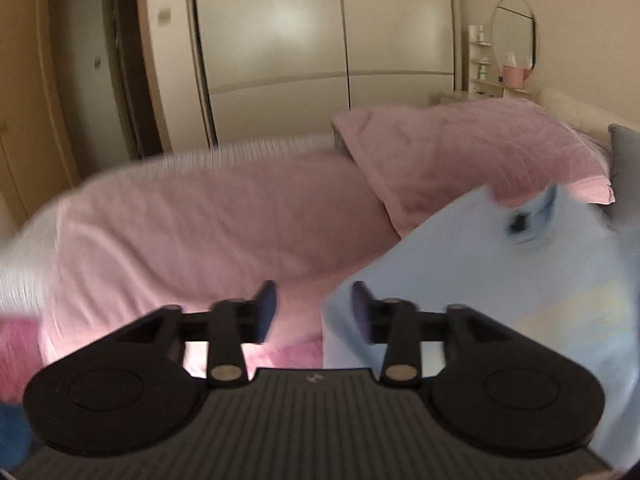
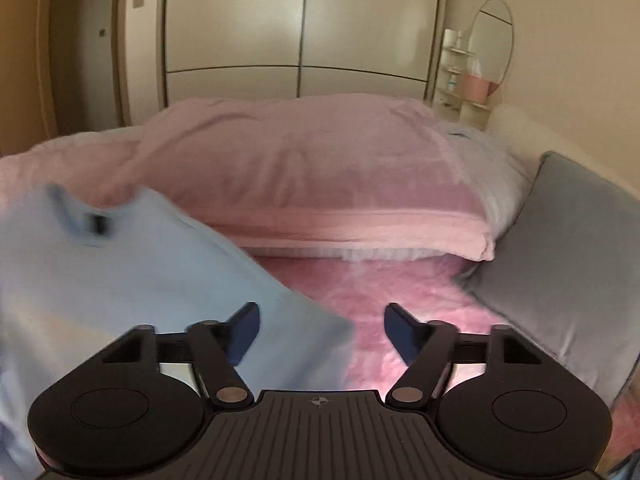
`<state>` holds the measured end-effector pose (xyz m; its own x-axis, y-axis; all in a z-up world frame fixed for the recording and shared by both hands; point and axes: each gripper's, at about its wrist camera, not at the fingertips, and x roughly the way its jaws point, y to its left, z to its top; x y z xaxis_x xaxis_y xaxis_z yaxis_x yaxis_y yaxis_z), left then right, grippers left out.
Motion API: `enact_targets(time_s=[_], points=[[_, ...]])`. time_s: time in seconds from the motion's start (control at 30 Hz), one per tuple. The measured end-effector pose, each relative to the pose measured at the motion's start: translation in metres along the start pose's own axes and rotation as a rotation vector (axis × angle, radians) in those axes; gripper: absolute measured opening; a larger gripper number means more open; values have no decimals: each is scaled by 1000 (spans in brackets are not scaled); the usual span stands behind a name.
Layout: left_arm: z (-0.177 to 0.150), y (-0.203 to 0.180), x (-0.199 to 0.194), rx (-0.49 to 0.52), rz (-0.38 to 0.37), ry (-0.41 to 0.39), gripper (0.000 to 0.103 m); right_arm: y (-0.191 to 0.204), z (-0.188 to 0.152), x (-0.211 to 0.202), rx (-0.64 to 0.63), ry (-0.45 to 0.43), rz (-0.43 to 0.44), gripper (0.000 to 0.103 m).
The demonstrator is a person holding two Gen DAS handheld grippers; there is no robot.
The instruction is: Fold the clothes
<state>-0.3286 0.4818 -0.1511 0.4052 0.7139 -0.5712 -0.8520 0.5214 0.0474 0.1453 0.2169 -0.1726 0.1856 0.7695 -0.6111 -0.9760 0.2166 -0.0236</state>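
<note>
A light blue T-shirt (image 1: 500, 280) lies flat on the bed, collar and dark neck label facing away from me, with a pale yellow print on it. In the left wrist view its left edge reaches into the gap of my left gripper (image 1: 314, 308), whose fingers stand apart without pressing the cloth. In the right wrist view the same T-shirt (image 2: 120, 272) fills the left side, and its right corner lies under my right gripper (image 2: 322, 328). That gripper is wide open and grips nothing. Both views are blurred.
A folded pink quilt (image 2: 320, 168) lies across the bed behind the shirt. A grey pillow (image 2: 560, 260) leans at the right. Fluffy pink bedding (image 2: 400, 292) shows beneath. A white wardrobe (image 1: 320, 40) and a shelf with a round mirror (image 1: 514, 32) stand beyond the bed.
</note>
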Motion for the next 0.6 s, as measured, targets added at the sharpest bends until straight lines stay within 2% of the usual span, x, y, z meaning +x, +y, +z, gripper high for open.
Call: enact_targets(time_s=[0.13,0.2,0.3,0.4,0.5,0.53,0.57,0.6], points=[[-78,0,8,-121,-56,247,39,20,-83,-13,101,183,84,73],[-125,0,9,-236,-74,371,39,28,-137,-19,208,311,105,73],[-183,-2,1,-463,-101,480,40,37,-209,-31,403,474,116,73],[-225,0,-8,-700,-131,527,52,48,-256,-47,534,562,122,73],[-255,2,-6,-930,-139,512,52,52,-274,-54,588,580,118,73],[-259,4,-4,-976,-149,497,51,51,-276,-54,600,582,116,73],[-259,8,-2,-998,-163,474,43,50,-278,-55,610,583,113,73],[-258,12,1,-1019,-178,452,20,50,-278,-57,613,581,105,73]])
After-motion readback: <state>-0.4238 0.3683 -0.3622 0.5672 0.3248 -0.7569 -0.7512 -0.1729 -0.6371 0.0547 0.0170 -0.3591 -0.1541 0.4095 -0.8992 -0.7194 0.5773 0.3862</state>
